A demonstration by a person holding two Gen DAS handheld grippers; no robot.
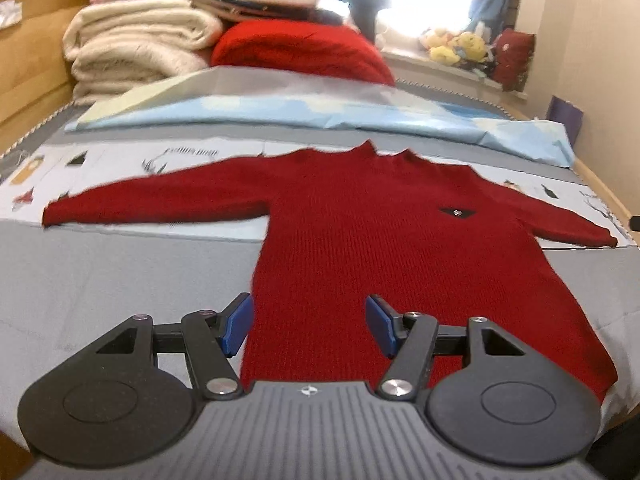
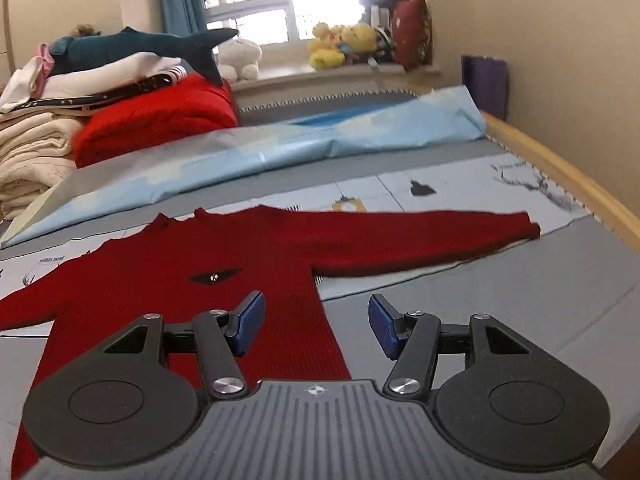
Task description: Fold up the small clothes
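A small red sweater (image 1: 380, 248) lay flat and face up on the bed (image 1: 120, 280), collar toward the far side where the folded blankets (image 1: 136, 48) were stacked, hem toward the two grippers, so its long axis ran straight away from both of them while the sleeves stretched out sideways across the printed sheet. The left gripper (image 1: 308, 326) hung over the hem end of the body, jaws spread apart with nothing between them; the sweater's left edge ran just inside its left pad, and the left sleeve (image 1: 152, 204) lay well off to that side. The right gripper (image 2: 316, 326) was likewise released and empty, straddling the sweater's right side edge below the armpit, one pad over red knit and the other over grey bedding. The right sleeve (image 2: 420, 244) extended from just ahead of it out toward the wooden bed rail (image 2: 560, 176). Each sleeve thus lay nearer its own-side hand, and the first fold would probably bring a sleeve in across the chest, where the dark badge (image 2: 216, 277) sat. Neither gripper appeared to touch the fabric, though the blur made that hard to judge.
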